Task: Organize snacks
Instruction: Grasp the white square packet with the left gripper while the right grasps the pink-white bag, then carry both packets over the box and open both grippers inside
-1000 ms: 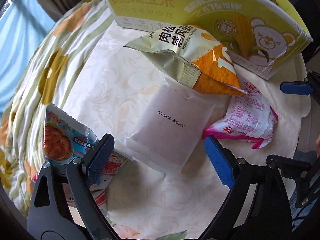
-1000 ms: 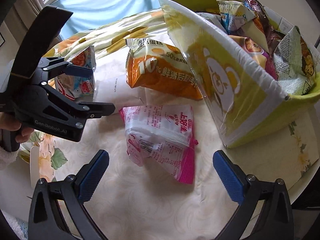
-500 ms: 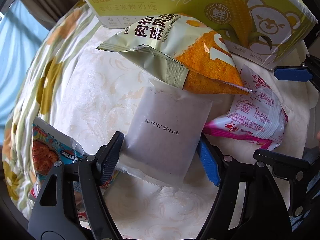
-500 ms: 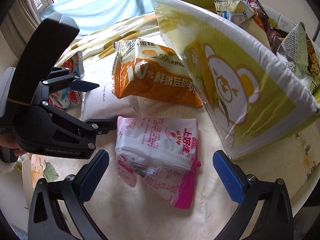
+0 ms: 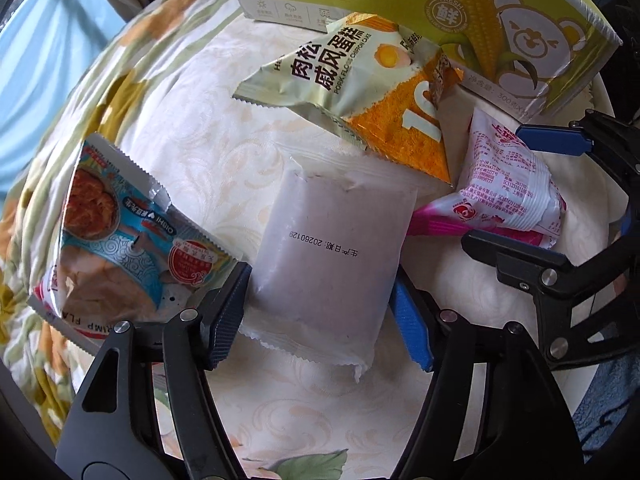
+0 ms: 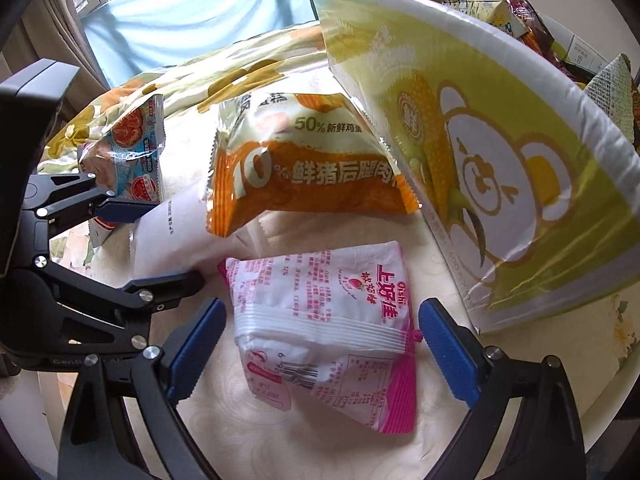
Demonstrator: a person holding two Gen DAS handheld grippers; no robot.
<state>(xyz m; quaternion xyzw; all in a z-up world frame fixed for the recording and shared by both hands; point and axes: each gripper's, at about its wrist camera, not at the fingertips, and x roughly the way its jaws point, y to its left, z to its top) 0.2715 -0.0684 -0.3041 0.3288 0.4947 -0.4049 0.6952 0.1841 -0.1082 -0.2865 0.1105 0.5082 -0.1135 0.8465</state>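
Each wrist camera looks steeply down, close over the table, toward the yellow-green box; both views share the orange cake packet before that box.

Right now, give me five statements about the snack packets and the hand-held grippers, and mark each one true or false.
1. The white packet lies between the left hand-held gripper's closing jaws. True.
2. The pink-and-white packet lies inside the yellow-green box. False: it lies on the tablecloth beside the box.
3. The orange cake packet leans against the box. True.
4. The right hand-held gripper has lifted the pink-and-white packet. False: its jaws are closing around the packet, which is on the cloth.
5. The box is empty. False: packets stick out of it.
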